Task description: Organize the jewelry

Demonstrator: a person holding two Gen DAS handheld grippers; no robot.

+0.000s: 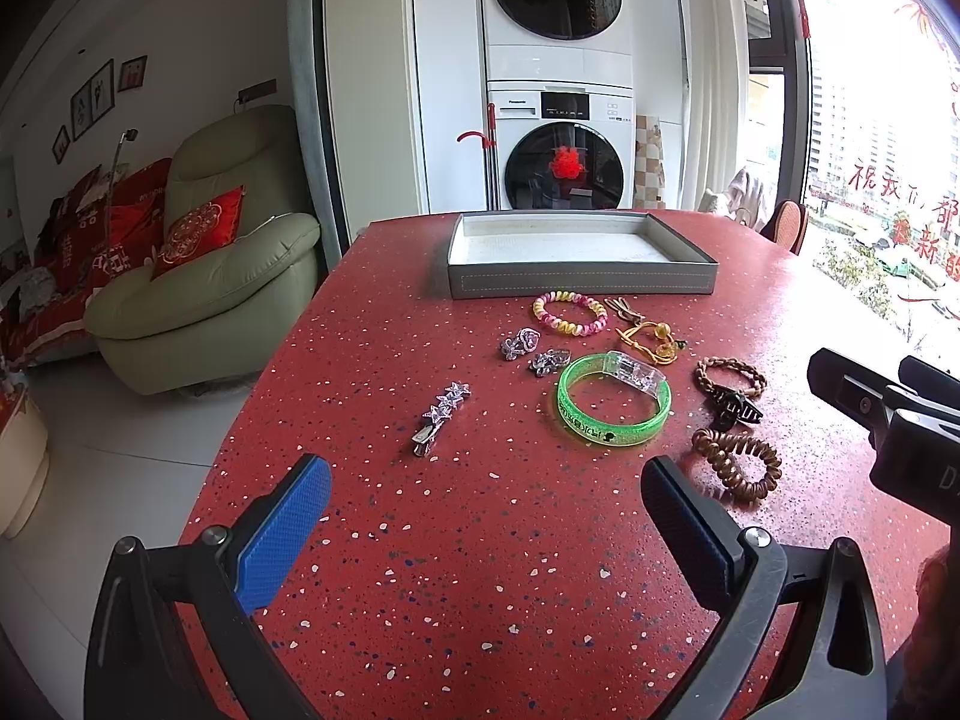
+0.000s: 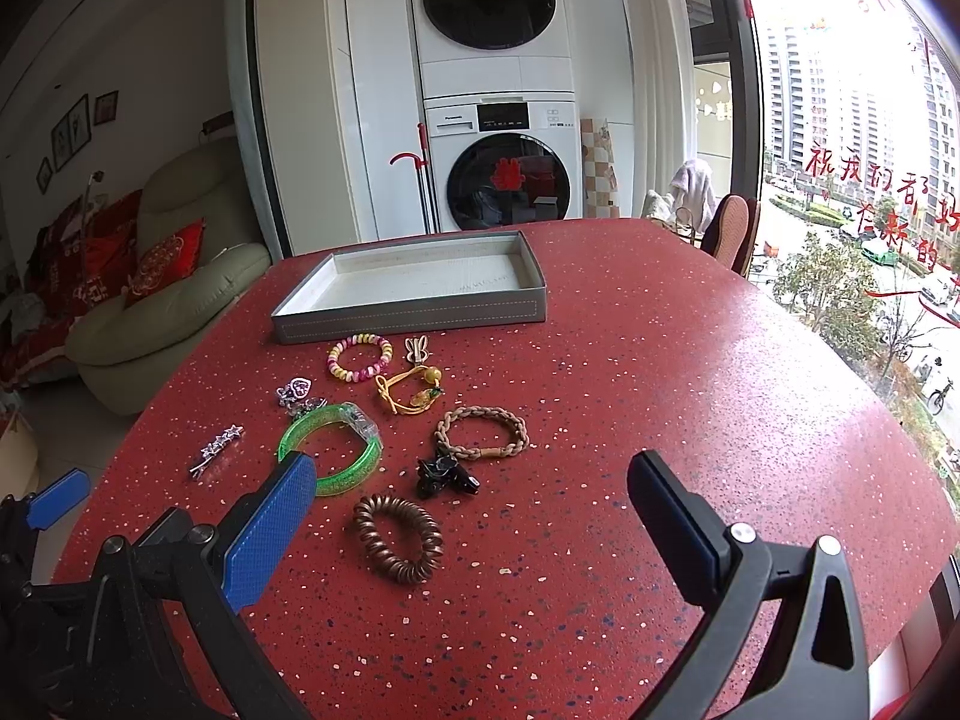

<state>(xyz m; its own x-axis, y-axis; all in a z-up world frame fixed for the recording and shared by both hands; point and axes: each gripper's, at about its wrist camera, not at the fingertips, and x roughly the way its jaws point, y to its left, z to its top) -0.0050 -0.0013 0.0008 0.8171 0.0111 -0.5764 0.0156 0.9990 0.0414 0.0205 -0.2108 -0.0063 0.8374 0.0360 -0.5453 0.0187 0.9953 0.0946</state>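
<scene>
**Staging for first pick: both grippers wide, tray empty**

Staging looks deliberate on the red speckled table [image 1: 480,540]: everything sits toward the far half, leaving bare surface in front for both tools to approach.

- Grey tray [image 1: 576,285] sits at the far edge, white-lined, nothing in it. Judgement: it's the drop target, parked just behind the pieces so each carry is short.
- Jewelry lies loose in a cluster just in front of the tray, pieces mostly apart so the fingers can get around one at a time.
- Green bangle [image 2: 330,450] is biggest, mid-cluster, lying flat; its near rim is hidden behind a right finger pad in the right wrist view.
- Braided bracelet [image 2: 482,433] touches the black claw clip [image 2: 447,477]; may drag together.
- Brown coil tie [image 2: 397,537] is nearest the right gripper, likely first pick.
- Pink-yellow bead bracelet [image 1: 570,315] and yellow cord charm [image 1: 651,341] are closest to the tray.
- Star hair clip [image 1: 441,417] lies alone on the left, well apart from the rest, nearest the left tool.
- Two small crystal pieces [image 1: 534,351] sit beside the bangle; too small to identify.

Left gripper [image 1: 486,495]: jaws spread wide, holding nothing, above the table short of the cluster.
Right gripper [image 2: 471,501]: jaws likewise spread, empty, coil tie between the fingers in view; height above it unclear.
</scene>
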